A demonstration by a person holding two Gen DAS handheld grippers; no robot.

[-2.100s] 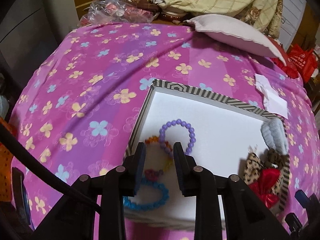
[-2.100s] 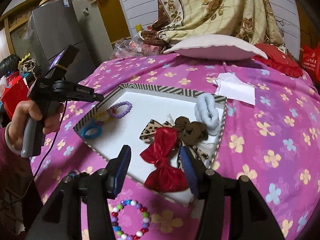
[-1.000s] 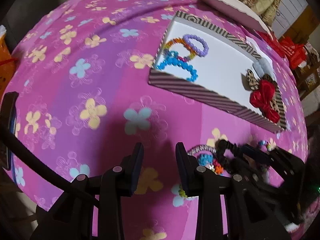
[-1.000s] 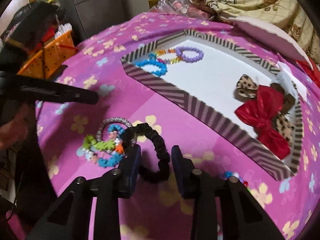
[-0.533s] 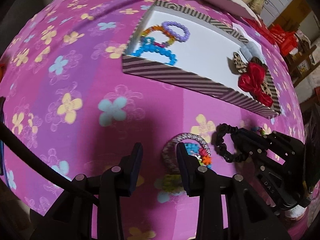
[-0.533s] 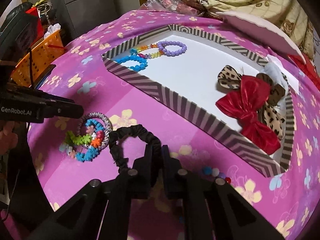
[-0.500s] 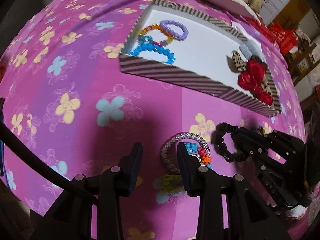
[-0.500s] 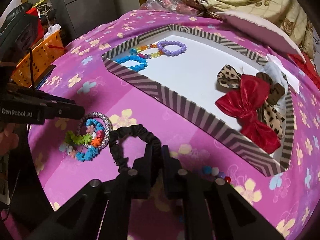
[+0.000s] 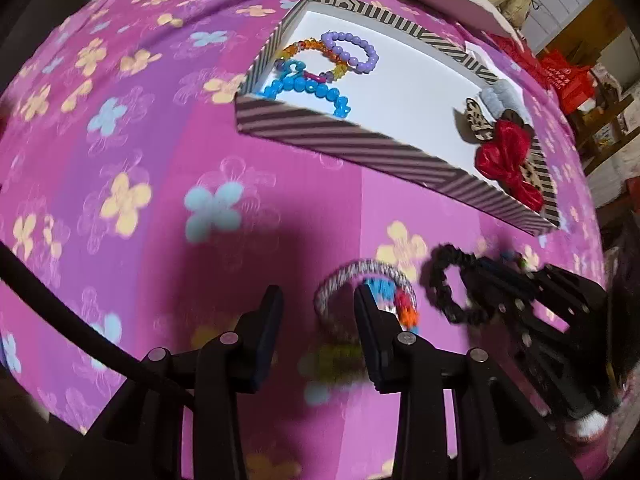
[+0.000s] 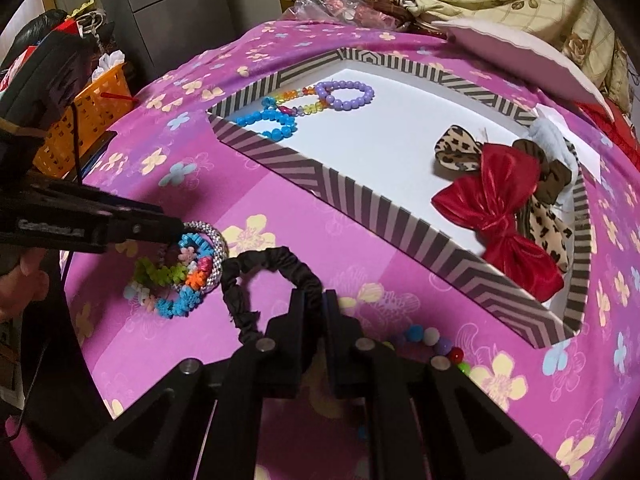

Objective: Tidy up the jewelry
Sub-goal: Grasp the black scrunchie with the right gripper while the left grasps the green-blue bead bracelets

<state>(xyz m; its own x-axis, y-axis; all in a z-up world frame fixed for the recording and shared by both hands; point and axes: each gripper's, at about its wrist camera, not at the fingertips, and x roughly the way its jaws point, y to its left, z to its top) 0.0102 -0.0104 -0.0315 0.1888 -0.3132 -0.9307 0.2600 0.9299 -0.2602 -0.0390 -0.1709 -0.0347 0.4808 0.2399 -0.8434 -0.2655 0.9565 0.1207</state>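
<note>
My right gripper (image 10: 314,300) is shut on a black fabric scrunchie (image 10: 256,270), which also shows in the left wrist view (image 9: 448,292). My left gripper (image 9: 318,312) is open, its right finger over a silver beaded bangle (image 9: 360,276) and a colourful flower-bead bracelet (image 10: 172,280) on the pink cloth. The striped tray (image 10: 360,208) holds a blue bracelet (image 10: 266,122), a rainbow bracelet (image 10: 298,102) and a purple bracelet (image 10: 346,94) on its left, and a red bow (image 10: 496,208) with leopard bows and scrunchies on its right.
A multicoloured bead bracelet (image 10: 430,340) lies on the cloth just right of my right gripper. An orange basket (image 10: 92,120) stands off the left edge. A white pillow (image 10: 516,56) and a patterned blanket lie behind the tray.
My left gripper has moved forward and right over the silver bangle. The right gripper stays shut on the black scrunchie, now lifted slightly toward the tray.
</note>
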